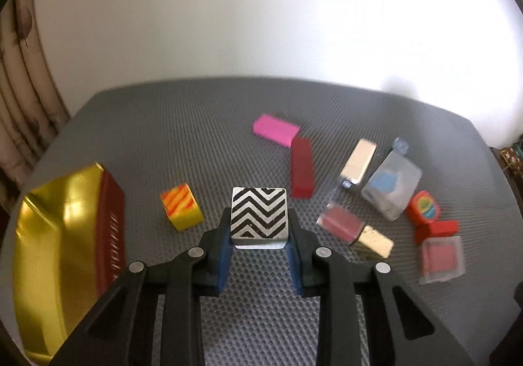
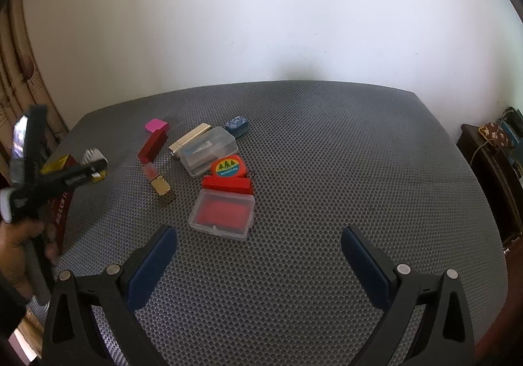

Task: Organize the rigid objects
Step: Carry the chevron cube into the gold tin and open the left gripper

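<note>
The left hand-held gripper (image 1: 260, 235) is clamped on the zigzag-patterned block (image 1: 259, 217), raised just off the grey tabletop (image 1: 196, 137) beside the gold box (image 1: 59, 235); stiff, probably light, best pinched on flat sides. The right hand-held gripper (image 2: 258, 254) gapes empty

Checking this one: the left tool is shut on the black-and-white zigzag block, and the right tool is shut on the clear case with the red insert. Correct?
Not quite. The left tool is indeed shut on the zigzag block, but the right tool is open and holds nothing; the right wrist view shows the clear case with the red insert lying on the grey mat ahead of its fingers.
</note>
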Demonstrator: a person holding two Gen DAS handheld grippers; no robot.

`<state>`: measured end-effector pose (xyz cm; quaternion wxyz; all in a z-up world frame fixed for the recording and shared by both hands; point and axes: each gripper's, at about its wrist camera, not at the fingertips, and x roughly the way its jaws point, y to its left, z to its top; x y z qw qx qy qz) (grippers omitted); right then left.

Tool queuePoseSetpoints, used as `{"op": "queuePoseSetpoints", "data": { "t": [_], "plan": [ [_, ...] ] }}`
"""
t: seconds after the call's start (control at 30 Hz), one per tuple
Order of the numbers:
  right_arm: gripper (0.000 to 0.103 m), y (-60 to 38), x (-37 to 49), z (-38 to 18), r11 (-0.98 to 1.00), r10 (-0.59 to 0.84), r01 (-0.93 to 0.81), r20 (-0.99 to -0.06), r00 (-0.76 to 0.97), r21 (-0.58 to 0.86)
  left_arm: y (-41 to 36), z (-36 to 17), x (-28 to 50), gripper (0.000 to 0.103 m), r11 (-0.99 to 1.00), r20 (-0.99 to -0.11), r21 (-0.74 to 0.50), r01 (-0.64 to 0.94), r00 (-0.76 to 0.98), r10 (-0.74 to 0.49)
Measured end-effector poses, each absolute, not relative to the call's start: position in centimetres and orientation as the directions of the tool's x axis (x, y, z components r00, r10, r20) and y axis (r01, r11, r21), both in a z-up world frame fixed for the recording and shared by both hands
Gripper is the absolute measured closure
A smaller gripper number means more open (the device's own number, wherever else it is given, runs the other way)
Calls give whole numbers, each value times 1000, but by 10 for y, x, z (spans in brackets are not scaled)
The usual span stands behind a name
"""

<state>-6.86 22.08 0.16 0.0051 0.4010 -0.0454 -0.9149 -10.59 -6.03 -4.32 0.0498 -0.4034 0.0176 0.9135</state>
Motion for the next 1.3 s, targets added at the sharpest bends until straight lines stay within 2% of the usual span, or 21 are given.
{"op": "queuePoseSetpoints", "data": {
  "t": [0.13, 0.3, 0.5, 0.7, 1.1, 1.3],
  "plan": [
    [0, 220, -68, 4, -996, -46, -27, -728, -684, 87, -83, -11, -100, 77, -997, -700, -8, -75, -712, 59],
    [0, 218, -67, 6, -996, -48, -22, -723, -690, 87, -161, 30, -103, 77, -999, -665, -7, 45, -746, -29],
    [0, 213, -66, 3, -997, -53, -9, -731, -680, 81, -259, 44, -99, 77, -979, -677, -11, 202, -723, -142],
    [0, 211, -65, 2, -997, -52, -3, -731, -680, 73, -308, 25, -98, 77, -958, -715, -28, 287, -675, -181],
    [0, 213, -67, -1, -997, -50, -9, -738, -673, 76, -309, -41, -121, 77, -932, -800, -27, 363, -567, -197],
    [0, 216, -69, -2, -997, -47, -19, -741, -670, 81, -304, -58, -135, 77, -932, -825, -10, 363, -530, -198]
  ]
}}
